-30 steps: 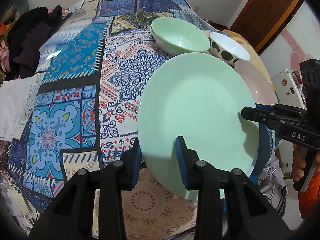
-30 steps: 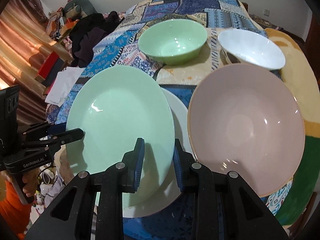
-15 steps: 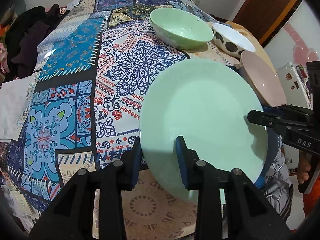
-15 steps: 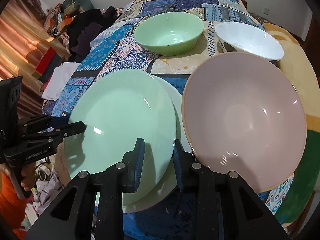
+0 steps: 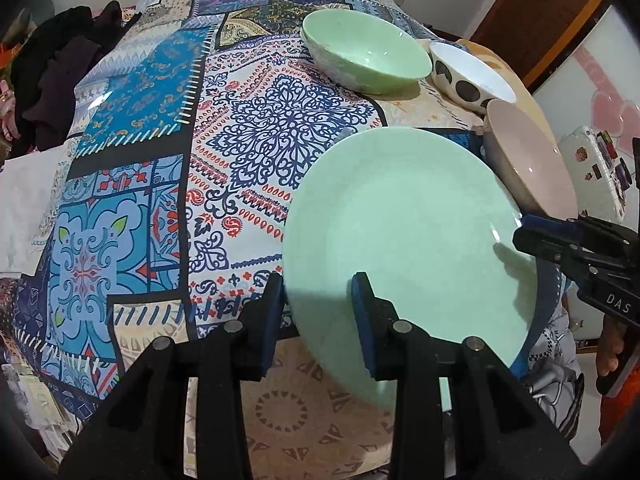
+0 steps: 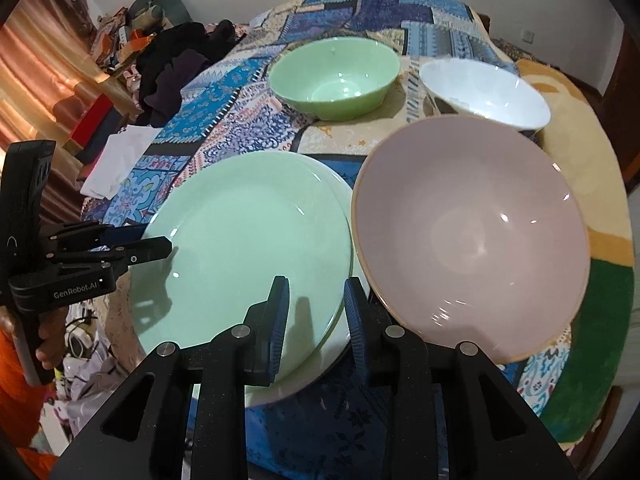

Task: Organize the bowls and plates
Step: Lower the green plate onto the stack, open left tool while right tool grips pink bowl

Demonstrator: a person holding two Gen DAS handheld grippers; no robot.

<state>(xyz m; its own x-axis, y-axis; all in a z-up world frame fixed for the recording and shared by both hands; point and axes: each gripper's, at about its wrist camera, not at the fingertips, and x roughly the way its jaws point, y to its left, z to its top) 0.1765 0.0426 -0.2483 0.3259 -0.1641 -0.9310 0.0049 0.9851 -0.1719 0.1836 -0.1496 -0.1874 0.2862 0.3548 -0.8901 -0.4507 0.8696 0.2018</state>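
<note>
A green plate lies on top of a white plate near the table's front edge. My left gripper stands open with its fingers on either side of the green plate's near rim. My right gripper is open with its fingers straddling the rims of both plates. A large pink bowl sits right beside the plates. A green bowl and a white spotted bowl stand further back.
The table wears a patterned patchwork cloth. Dark clothes and white paper lie at its far left side. A wooden door stands behind the table.
Both grippers and the green plate have lowered and shifted a little; the plate now rests flat on the white plate. The jaws keep about the same width.
</note>
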